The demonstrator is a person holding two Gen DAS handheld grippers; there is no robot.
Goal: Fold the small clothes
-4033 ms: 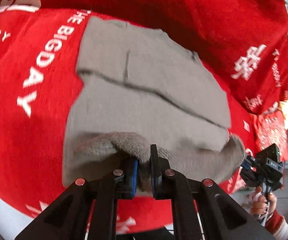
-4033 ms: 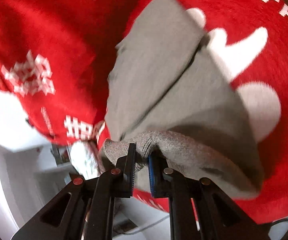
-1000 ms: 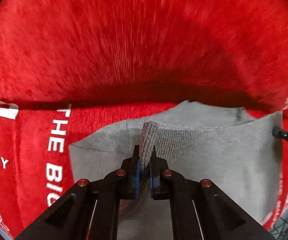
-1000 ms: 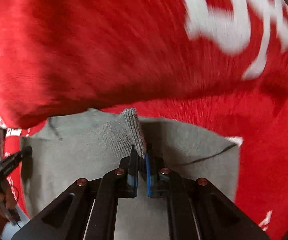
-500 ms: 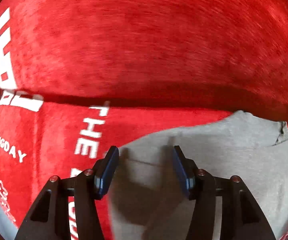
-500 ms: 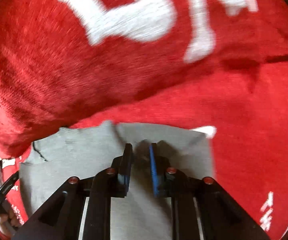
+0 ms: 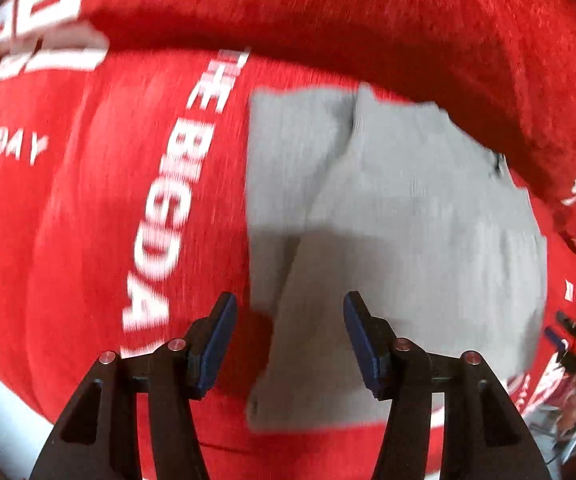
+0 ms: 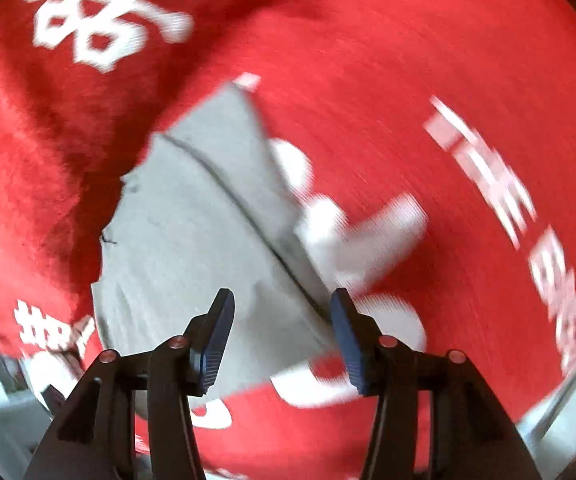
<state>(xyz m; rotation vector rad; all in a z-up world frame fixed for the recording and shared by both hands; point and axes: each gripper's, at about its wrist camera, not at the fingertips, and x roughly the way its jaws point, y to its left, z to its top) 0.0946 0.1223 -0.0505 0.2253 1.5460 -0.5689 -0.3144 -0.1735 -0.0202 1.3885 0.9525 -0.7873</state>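
A red plush blanket (image 7: 367, 16) printed with white lettering covers the whole surface. On it lies the folded grey garment (image 7: 407, 232), flat, its far edge at twelve o'clock against a raised blanket fold. The left gripper (image 7: 288, 340) hangs spread and empty above the garment's near left edge; the right gripper (image 8: 282, 330) is opening over the near right corner, pinching nothing. The knit looks light, soft and limp, so it should sag: best taken at both corners of one edge.
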